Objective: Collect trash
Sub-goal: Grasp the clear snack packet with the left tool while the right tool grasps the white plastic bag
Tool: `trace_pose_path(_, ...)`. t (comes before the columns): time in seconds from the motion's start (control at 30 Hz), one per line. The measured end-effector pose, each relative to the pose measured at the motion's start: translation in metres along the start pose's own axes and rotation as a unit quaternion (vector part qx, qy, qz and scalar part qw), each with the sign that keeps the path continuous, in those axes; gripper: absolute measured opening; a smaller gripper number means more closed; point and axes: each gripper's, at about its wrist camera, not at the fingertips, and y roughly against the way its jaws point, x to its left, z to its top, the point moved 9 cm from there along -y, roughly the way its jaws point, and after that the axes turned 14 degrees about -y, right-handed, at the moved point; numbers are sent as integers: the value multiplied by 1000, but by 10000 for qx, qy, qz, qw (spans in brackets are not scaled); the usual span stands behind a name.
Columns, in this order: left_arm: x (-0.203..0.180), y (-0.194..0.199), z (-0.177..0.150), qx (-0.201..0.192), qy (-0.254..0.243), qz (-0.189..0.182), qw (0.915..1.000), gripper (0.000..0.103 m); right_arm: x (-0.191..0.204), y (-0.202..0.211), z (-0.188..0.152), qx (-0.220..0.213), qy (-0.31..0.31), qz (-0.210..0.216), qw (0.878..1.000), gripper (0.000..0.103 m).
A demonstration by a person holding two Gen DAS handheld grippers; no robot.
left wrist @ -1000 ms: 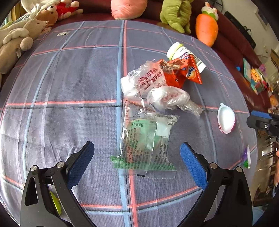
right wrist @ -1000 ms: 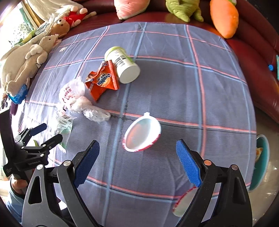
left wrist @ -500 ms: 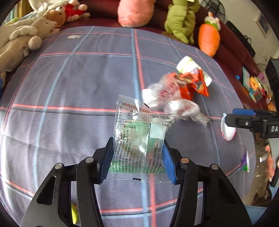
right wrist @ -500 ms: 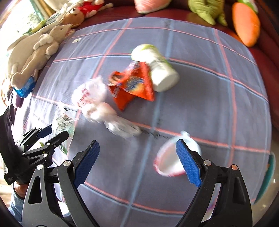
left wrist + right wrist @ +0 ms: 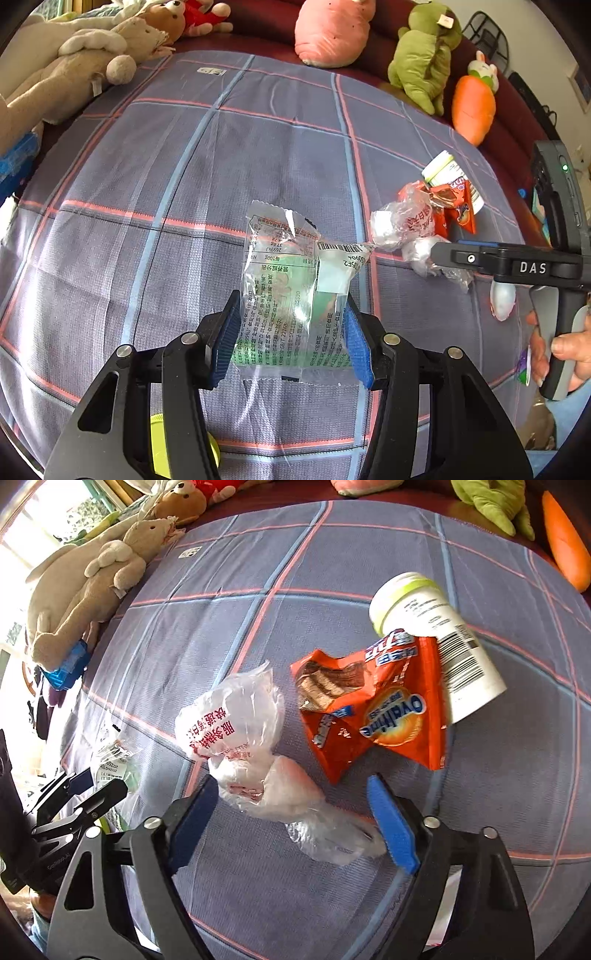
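Two pickups overlap: the left gripper (image 5: pixel 291 334) pinches the clear wrapper (image 5: pixel 291 295), while the right gripper (image 5: pixel 291 823), jaws closing, straddles the crumpled plastic bag (image 5: pixel 258 760); next, squeeze and lift.

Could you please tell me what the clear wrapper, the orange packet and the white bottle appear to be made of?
Clear wrapper: thin glossy plastic film, see-through, with crimped ends.
Orange packet: printed film, probably foil-lined; its torn mouth looks metallic.
White bottle: seemingly rigid opaque plastic with a smooth printed label.
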Motion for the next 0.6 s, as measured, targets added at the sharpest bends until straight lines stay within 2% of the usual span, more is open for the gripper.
trace_pose_path(0.07, -1, 0, 0, 6, -5, 6, 10000, 53, 4, -3, -4, 69, 28, 132, 9999, 57)
trace_pose_path(0.1, -2, -1, 0, 11, -5, 5, 10000, 53, 5, -3, -6, 69, 33, 146, 9999, 42)
trace_pose_path(0.13, -4, 0, 0, 13, -3, 1, 10000, 53, 6, -2, -8, 80, 16, 186, 9998, 31)
trace_pose_path(0.33, -21, 1, 3, -32, -88, -85, 9999, 53, -1, 26, -27, 15, -135, 429, 9990, 30)
trace_pose_path(0.6, -74, 5, 13, -113, -473, -356, 9982, 53, -45, 82, -46, -445, -447, 245, 9977, 30)
